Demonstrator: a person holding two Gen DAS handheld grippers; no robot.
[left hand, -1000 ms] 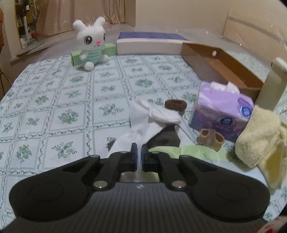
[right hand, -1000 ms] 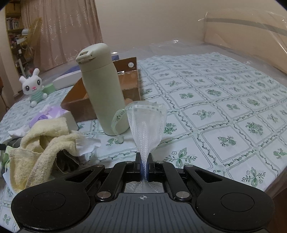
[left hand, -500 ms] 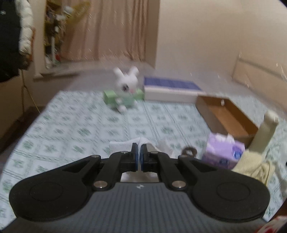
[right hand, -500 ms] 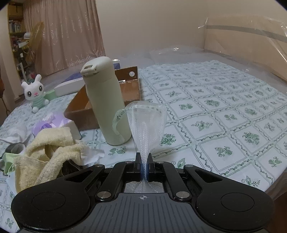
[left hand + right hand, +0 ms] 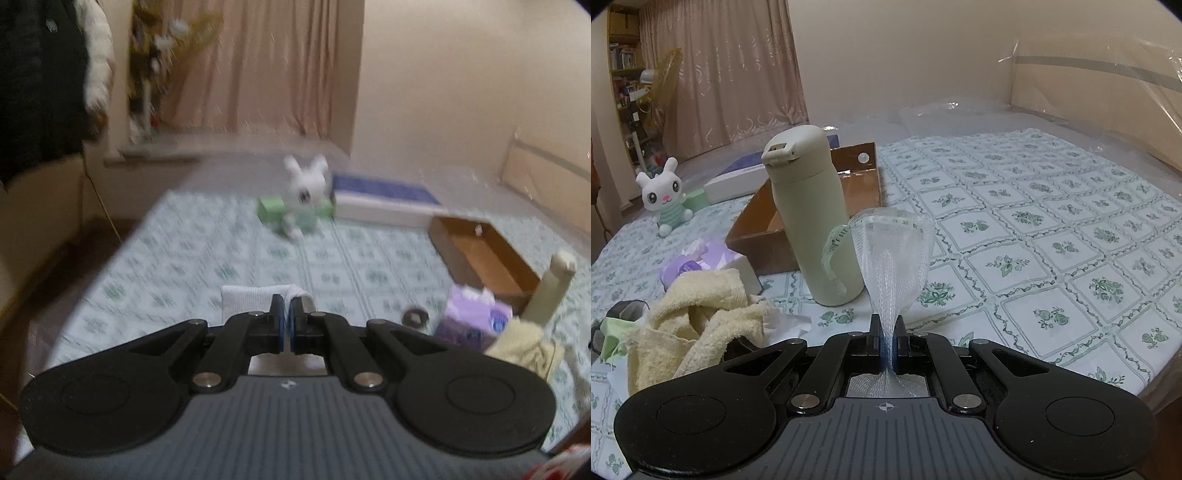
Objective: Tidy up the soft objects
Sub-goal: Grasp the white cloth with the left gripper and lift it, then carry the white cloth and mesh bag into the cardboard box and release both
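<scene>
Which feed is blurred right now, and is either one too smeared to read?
Left wrist view: motion-blurred, plush rabbit and tablecloth smeared, though the left gripper stays crisp. Right wrist view: sharp, mesh bag and bottle readable, with fisheye bending at the edges.

Two matching black handheld grippers

The left gripper [image 5: 286, 320] and right gripper [image 5: 887, 334] each have a ribbed grey body, black linkage arms, silver screws, round side discs, blue-lined fingers and a small crosshair mark.
</scene>
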